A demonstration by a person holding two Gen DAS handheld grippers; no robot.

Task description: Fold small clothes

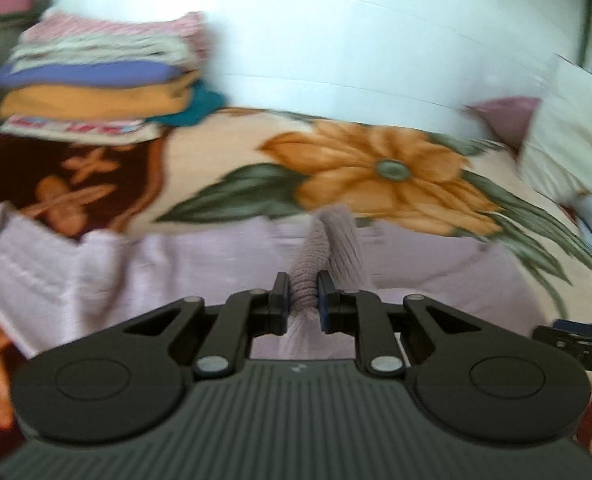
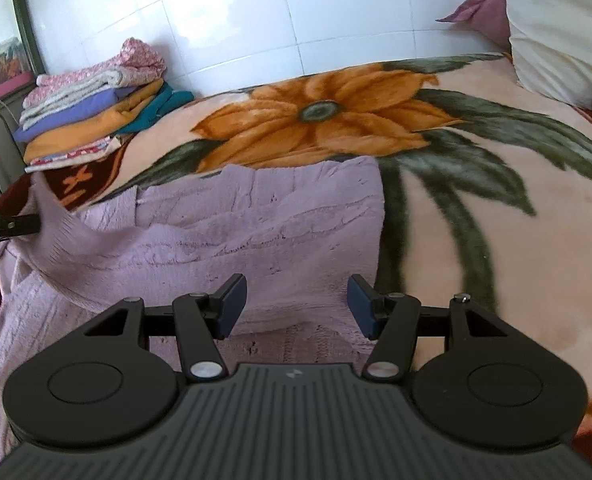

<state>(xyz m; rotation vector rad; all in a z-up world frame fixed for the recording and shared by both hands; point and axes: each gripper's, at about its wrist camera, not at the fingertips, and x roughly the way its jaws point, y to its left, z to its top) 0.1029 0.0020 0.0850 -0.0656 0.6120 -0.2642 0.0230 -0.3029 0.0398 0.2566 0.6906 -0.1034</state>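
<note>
- Left wrist view: left gripper (image 1: 303, 298) pinches a raised fold of the lilac sweater (image 1: 184, 260), on its left side.
- Right gripper (image 2: 297, 306), fingers spread, hovers over the sweater's near right part; the sweater lies flat on the floral blanket (image 2: 475, 220), stretching away ahead.

The sweater (image 2: 256, 216) was lilac ribbed knit, soft and matt. The blanket (image 2: 475, 240) looked plush and fuzzy. Wall tiles (image 2: 296, 8) were glossy white. Both grippers (image 1: 301, 296) (image 2: 297, 306) were matt black plastic with metal pivots.
</note>
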